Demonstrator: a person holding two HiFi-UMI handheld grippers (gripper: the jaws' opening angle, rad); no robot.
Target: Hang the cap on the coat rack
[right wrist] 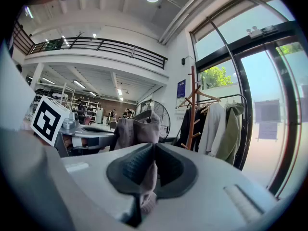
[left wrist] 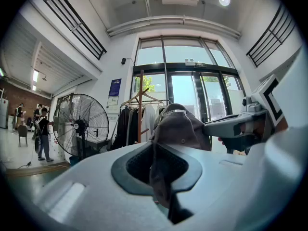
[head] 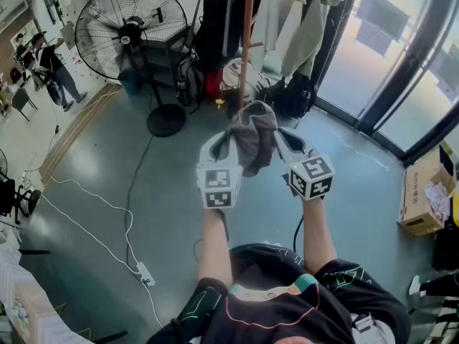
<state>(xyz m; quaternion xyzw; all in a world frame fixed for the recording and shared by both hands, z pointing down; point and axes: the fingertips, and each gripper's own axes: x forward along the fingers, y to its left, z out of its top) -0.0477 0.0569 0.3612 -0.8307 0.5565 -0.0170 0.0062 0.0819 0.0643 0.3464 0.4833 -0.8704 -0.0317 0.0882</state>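
A grey-brown cap [head: 252, 136] hangs in the air between my two grippers, held out in front of me. My left gripper [head: 225, 140] is shut on the cap's left edge; in the left gripper view the cap [left wrist: 180, 129] runs down between the pads. My right gripper [head: 280, 139] is shut on the cap's right edge, and the fabric [right wrist: 137, 131] is pinched between its pads in the right gripper view. The wooden coat rack [head: 246, 45] stands just beyond the cap, its pole [left wrist: 140, 107] and pegs [right wrist: 193, 105] loaded with hung clothes.
A big black floor fan [head: 133, 31] stands left of the rack. Bags [head: 290, 95] lie round the rack's foot. A white cable and power strip [head: 143, 272] cross the floor at left. Glass doors [head: 401, 63] are at right, a cardboard box [head: 423, 196] beside them. People stand far left.
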